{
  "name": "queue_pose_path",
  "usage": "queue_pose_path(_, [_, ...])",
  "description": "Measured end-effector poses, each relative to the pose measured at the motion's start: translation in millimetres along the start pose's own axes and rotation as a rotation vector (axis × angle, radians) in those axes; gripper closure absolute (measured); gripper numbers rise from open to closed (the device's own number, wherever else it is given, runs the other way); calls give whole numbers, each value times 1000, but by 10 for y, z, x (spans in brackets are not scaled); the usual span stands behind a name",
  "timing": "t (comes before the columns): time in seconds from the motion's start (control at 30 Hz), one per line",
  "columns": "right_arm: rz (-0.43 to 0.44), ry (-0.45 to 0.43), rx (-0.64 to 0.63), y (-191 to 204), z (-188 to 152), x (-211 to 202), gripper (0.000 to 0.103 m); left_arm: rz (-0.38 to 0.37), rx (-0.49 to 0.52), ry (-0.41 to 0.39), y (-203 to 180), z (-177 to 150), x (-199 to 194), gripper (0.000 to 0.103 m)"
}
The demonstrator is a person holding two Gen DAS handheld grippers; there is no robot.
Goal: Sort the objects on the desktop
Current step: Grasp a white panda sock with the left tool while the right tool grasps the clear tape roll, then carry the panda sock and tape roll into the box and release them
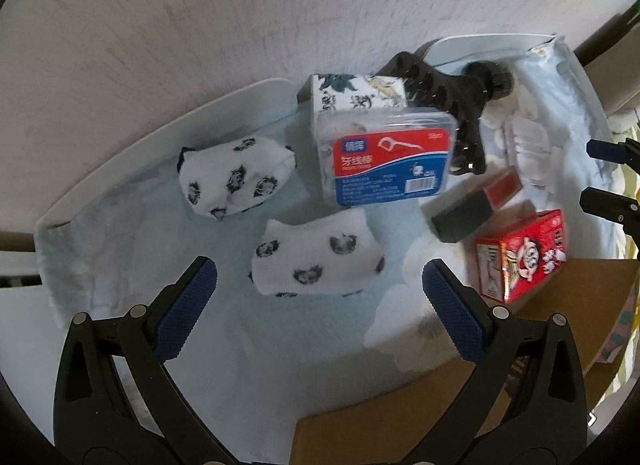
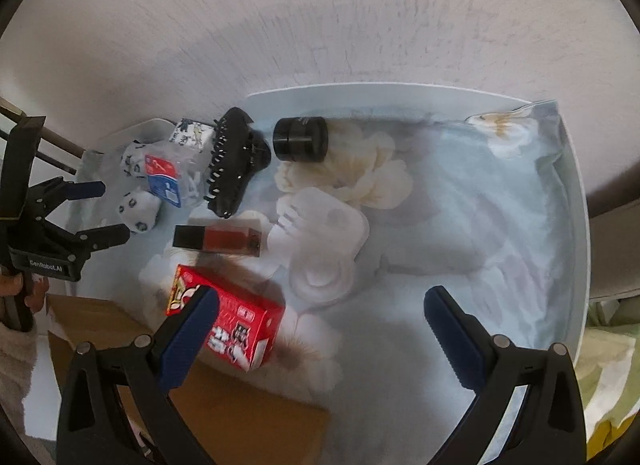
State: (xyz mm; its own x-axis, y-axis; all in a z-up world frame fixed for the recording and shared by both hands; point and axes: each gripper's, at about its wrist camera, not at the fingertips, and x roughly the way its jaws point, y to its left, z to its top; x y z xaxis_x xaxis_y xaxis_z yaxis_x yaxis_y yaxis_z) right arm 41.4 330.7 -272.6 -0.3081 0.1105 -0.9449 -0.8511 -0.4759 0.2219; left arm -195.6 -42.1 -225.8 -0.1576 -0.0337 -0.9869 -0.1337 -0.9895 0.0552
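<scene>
Grippers (image 1: 320, 285) (image 2: 318, 317) wide-spread above cloth (image 2: 460, 225)

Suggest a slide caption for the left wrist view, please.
Open left claw hovering over a panda-print sock.

A white table (image 2: 576, 193) is covered by a pale blue floral cloth (image 2: 460, 201). On the cloth lie two patterned socks (image 1: 236, 177), a floss-pick box (image 1: 384, 161), a black hair claw (image 2: 236, 161), a dark jar (image 2: 300, 139), a red bottle (image 2: 224, 239), a red carton (image 2: 236, 329) and a flat cardboard piece (image 2: 224, 405).

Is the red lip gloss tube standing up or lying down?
Lying down: the lip gloss tube rests lengthwise on the cloth, black cap pointing left.
</scene>
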Motion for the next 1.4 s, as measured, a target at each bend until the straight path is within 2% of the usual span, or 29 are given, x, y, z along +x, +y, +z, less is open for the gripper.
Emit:
queue_pose_path(0.13, [-6, 25, -16, -12, 26, 109, 14, 2, 2, 7, 6, 41, 24, 0])
queue_pose_path(0.23, [-1, 47, -17, -30, 24, 190, 27, 30, 15, 34, -6, 78, 96, 0])
queue_pose_path(0.37, [-9, 54, -22, -35, 21, 226, 31, 27, 5, 58, 4, 94, 168, 3])
queue_pose_path(0.47, [-14, 60, -38, -27, 21, 243, 38, 12, -13, 76, 36, 84, 224, 14])
queue_pose_path(0.5, [-14, 62, -43, -27, 22, 251, 41, 2, -19, 83, 47, 77, 245, 21])
queue_pose_path(0.57, [-16, 66, -46, -34, 24, 263, 47, -35, -38, 94, 66, 56, 285, 26])
queue_pose_path(0.6, [-16, 68, -46, -41, 23, 272, 49, -52, -46, 99, 69, 44, 310, 33])
queue_pose_path(0.73, [-22, 67, -55, -41, 12, 275, 63, -60, -64, 84, 83, 18, 315, 35])
queue_pose_path(0.93, [-24, 55, -55, -76, -26, 239, 63, -64, -54, 69, 70, -30, 255, 41])
queue_pose_path(1.4, [-40, 0, -31, -178, -78, -146, 63, -65, -15, 1, -6, -219, -97, 41])
